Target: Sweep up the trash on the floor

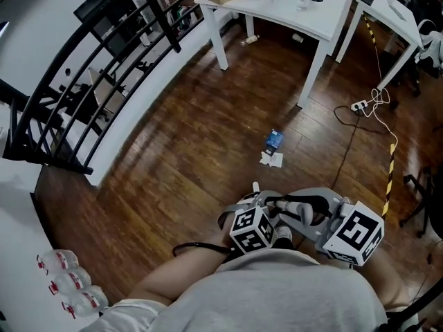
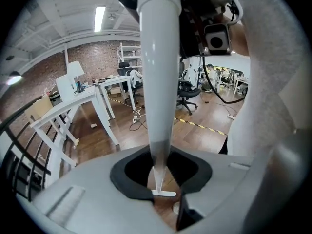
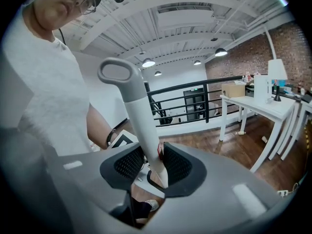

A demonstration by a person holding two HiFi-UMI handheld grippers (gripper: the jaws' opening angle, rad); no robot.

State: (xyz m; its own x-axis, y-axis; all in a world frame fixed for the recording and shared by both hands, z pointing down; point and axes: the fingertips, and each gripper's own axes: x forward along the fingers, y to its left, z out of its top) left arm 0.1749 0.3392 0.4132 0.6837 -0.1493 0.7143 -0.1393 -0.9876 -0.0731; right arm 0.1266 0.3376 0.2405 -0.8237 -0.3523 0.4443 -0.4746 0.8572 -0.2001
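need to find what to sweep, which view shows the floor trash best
The head view: the blue packet and white paper lie plainly on the floor. The left gripper view is filled by a clamped grey pole, the right gripper view by a looped handle; neither shows trash.

This is an open-plan office. White desks (image 1: 291, 12) and swivel office chairs (image 2: 187, 89) stand on a wooden floor (image 1: 201, 137). A power strip (image 1: 358, 105) trails its cable beside them. There is a bare brick wall (image 2: 92, 52) behind and a black railing (image 1: 104, 54) along one side.
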